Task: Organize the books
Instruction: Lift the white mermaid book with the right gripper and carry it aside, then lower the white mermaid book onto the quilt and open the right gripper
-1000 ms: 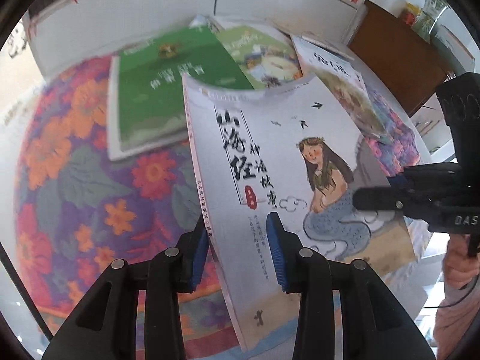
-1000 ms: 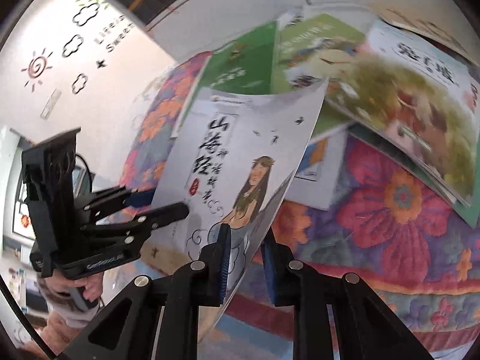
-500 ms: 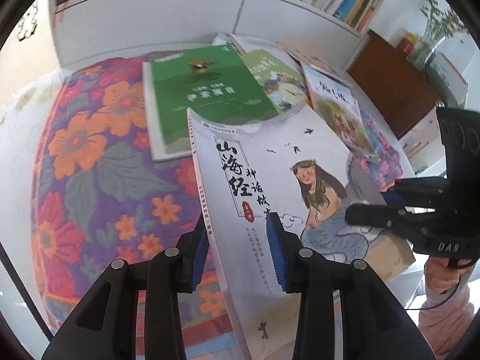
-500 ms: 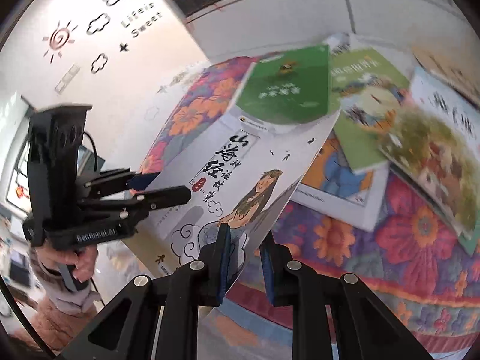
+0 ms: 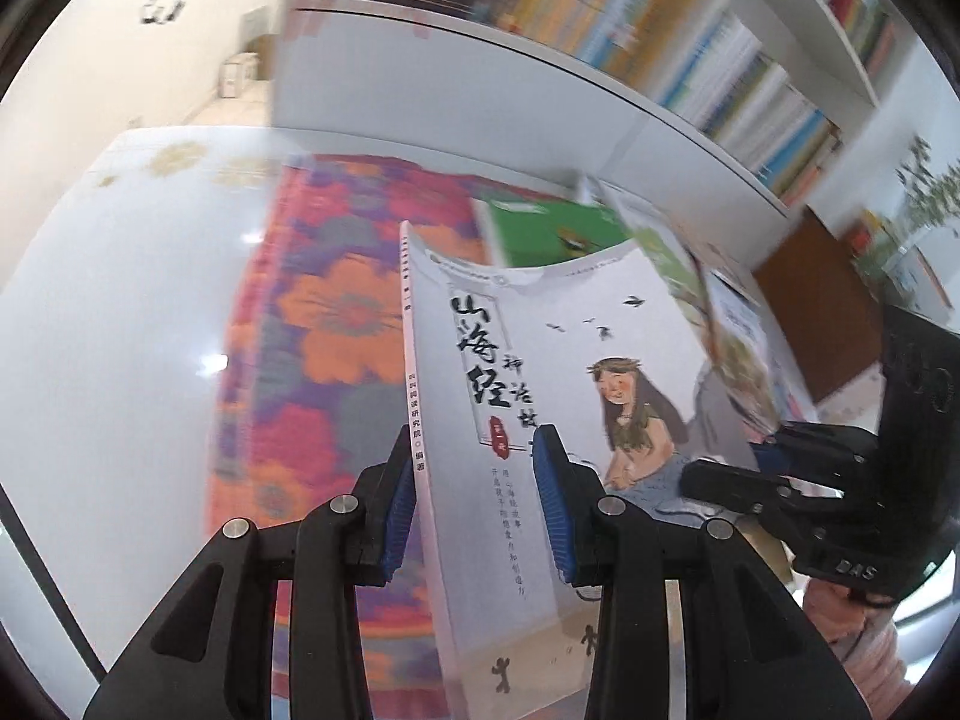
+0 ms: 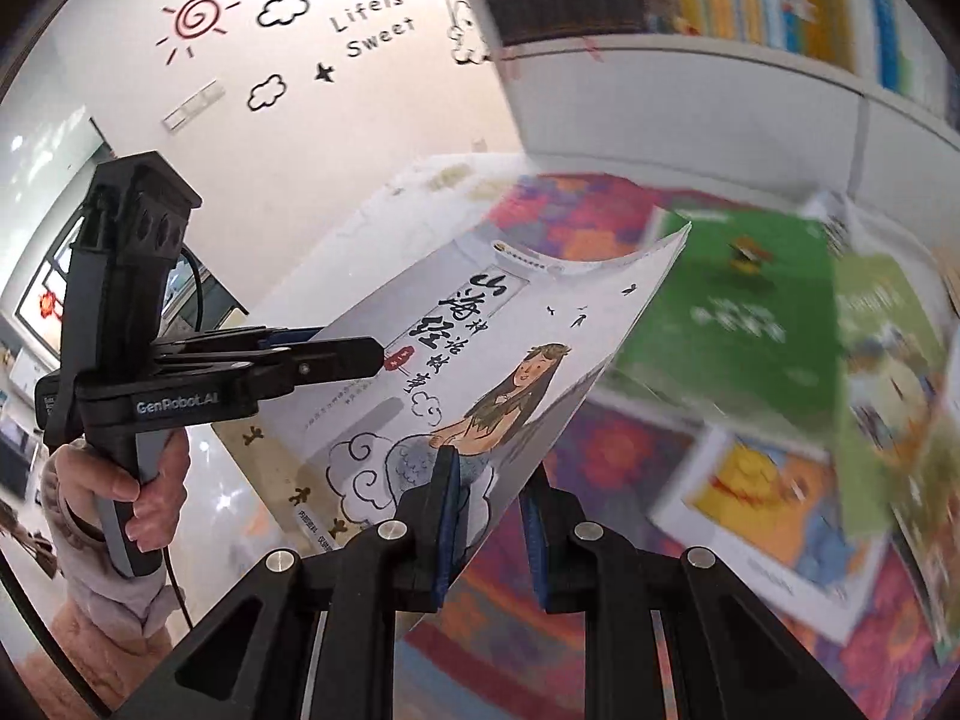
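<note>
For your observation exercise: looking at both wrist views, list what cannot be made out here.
- Bookshelf spines, left wrist view: titles lost to motion blur.
- Green book, right wrist view: cover text blurred.
- Mermaid book: its back hidden by its own cover; bottom edge hidden behind the fingers.
</note>
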`<action>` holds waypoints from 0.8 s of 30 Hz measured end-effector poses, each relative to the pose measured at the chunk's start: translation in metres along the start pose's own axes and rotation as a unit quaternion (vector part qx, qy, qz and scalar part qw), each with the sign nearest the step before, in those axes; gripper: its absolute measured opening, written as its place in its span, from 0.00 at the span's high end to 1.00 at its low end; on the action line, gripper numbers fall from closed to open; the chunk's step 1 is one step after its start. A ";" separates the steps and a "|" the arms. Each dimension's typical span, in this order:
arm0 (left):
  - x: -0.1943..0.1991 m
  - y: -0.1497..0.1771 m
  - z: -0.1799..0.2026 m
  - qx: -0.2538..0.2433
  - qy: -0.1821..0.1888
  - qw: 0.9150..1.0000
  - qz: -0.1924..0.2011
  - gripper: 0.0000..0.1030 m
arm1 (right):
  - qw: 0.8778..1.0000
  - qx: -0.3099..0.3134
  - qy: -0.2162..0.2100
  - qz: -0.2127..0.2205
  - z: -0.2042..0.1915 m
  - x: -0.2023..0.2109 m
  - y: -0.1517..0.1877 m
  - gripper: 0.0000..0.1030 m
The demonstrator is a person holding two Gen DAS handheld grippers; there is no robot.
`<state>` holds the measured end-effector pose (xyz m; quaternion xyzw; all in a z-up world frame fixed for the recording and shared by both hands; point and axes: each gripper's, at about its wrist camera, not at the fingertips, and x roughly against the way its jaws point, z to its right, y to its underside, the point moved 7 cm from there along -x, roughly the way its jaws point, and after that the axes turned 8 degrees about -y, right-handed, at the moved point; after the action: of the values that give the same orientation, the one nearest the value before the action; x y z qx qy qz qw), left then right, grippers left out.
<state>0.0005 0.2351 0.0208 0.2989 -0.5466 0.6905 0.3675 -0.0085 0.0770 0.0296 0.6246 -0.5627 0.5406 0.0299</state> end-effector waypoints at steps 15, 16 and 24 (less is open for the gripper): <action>-0.057 0.028 -0.084 0.039 -0.055 0.998 -0.019 0.67 | 0.999 -0.018 0.006 -0.029 -0.004 -0.113 -0.014 0.82; -0.061 0.028 -0.089 0.045 -0.058 0.997 -0.020 0.67 | 0.999 -0.021 0.005 -0.033 -0.003 -0.117 -0.012 0.82; -0.071 0.033 -0.105 0.062 -0.075 0.995 -0.033 0.66 | 0.997 -0.057 -0.010 -0.052 0.006 -0.136 -0.005 0.82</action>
<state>0.0105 0.3203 -0.0783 0.3900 -0.5187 0.6862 0.3286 0.0292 0.1659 -0.0661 0.6554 -0.5597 0.4996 0.0877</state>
